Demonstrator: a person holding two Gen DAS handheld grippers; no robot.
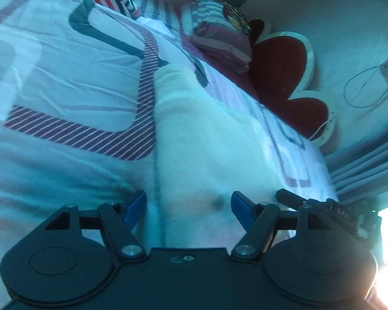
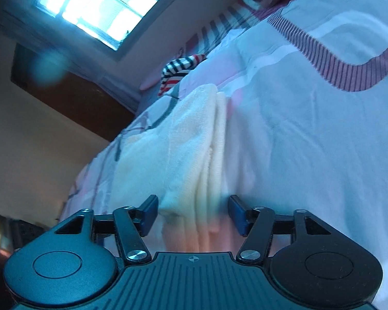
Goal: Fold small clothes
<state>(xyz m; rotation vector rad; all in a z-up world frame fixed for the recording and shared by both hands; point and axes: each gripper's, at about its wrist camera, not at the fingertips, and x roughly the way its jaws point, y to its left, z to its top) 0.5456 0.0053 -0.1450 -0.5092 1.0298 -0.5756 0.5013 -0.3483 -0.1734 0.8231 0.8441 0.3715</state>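
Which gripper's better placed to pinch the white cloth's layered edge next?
Right, probably. The right gripper is open astride the white cloth where its stacked folds show; the left gripper, also open, faces a flat expanse.

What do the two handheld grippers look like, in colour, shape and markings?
The left gripper and the right gripper are alike: black plastic bodies with rounded disc housings, black linkage bars on silver screws, and blue fingertip pads. The right body is ribbed, with a small crosshair mark. No hands or sleeves show.

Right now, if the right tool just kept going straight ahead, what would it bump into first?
Most likely the cream towel. The right tool is open, and the folded cloth already lies between its blue fingers, running ahead along the bedspread. Depth is unclear, so it may already be touching.
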